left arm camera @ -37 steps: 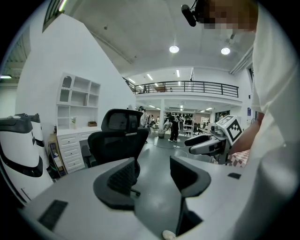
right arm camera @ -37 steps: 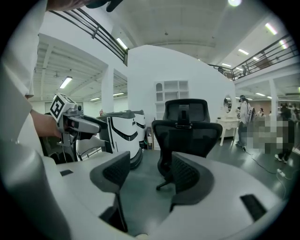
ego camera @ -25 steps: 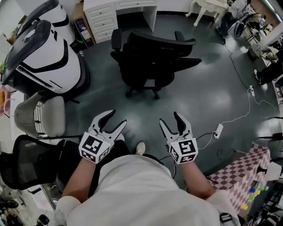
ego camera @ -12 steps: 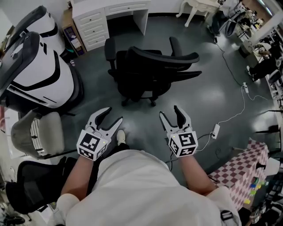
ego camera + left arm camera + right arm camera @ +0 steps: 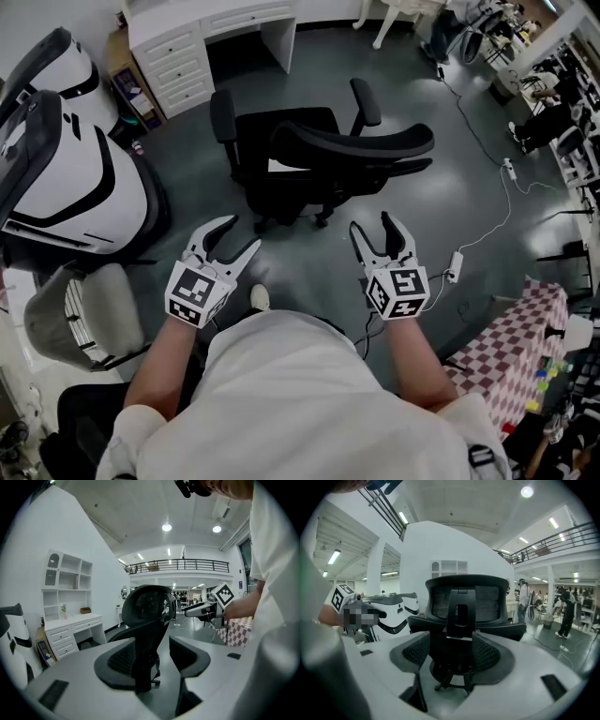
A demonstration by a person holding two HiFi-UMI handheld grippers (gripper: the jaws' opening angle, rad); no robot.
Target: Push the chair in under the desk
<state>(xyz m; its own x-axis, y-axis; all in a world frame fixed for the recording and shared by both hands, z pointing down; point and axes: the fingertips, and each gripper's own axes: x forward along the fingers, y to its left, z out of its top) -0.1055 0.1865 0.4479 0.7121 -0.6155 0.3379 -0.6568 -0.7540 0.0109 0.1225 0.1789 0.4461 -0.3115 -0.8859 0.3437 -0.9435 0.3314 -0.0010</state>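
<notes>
Only the left gripper view shows the shelf unit [image 5: 65, 573] rising above the white bench [image 5: 70, 623]. Only the head view shows the strip of floor [image 5: 450, 178] between the tools and the chair [image 5: 319, 159]. The chair stands ahead of both tools, clear of them, with its backrest toward them. The bench lies beyond it, off to the left. The left tool [image 5: 234, 239] and right tool [image 5: 372, 227] both gape wide, gripping nothing.

no legible text, no labels or brands, no numbers, no readable signs
</notes>
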